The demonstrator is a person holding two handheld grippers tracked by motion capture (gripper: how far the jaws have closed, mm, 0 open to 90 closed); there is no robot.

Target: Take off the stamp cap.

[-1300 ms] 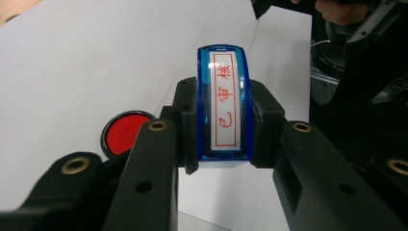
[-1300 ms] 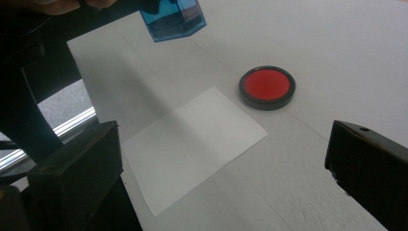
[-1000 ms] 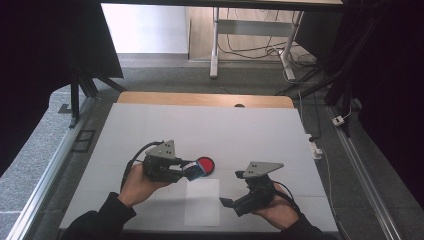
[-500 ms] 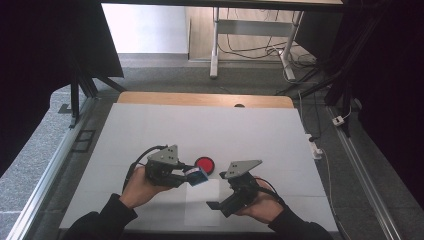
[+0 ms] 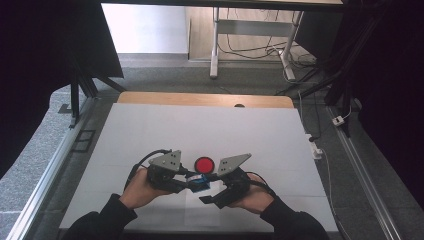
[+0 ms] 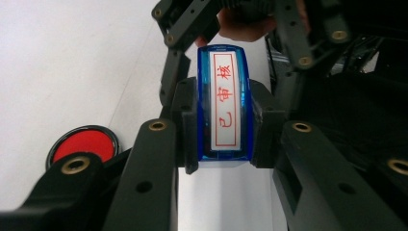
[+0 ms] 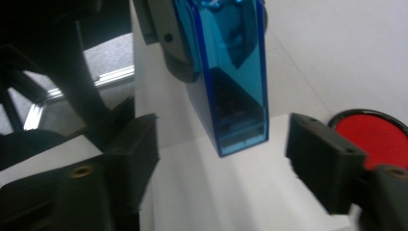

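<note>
So the left gripper (image 6: 223, 127) has its jaws clamped on the sides of the blue stamp (image 6: 224, 103), holding it up off the table with the red-lettered label facing its own camera. From the high view that stamp (image 5: 199, 182) sits low and roughly in the middle of the white surface (image 5: 150, 135), close to the near edge. The right gripper (image 7: 223, 154) is spread wide with the free end of the stamp (image 7: 235, 82) sitting between its jaws but not touched on either side, so I'd call this a handover or a two-handed pull about halfway in: pickup is done, the second grab isn't. What's left, as far as I can judge, is closing the right jaws on that end and then whatever comes after, maybe uncapping it or inking it on the red ink pad (image 5: 204, 164), which lies just beyond the two grippers toward the far edge. Compared with a second ago, the right gripper (image 5: 215, 187) has slid in from further toward the right edge until it meets the left gripper (image 5: 187, 182), while the left one and the pad have hardly budged.
</note>
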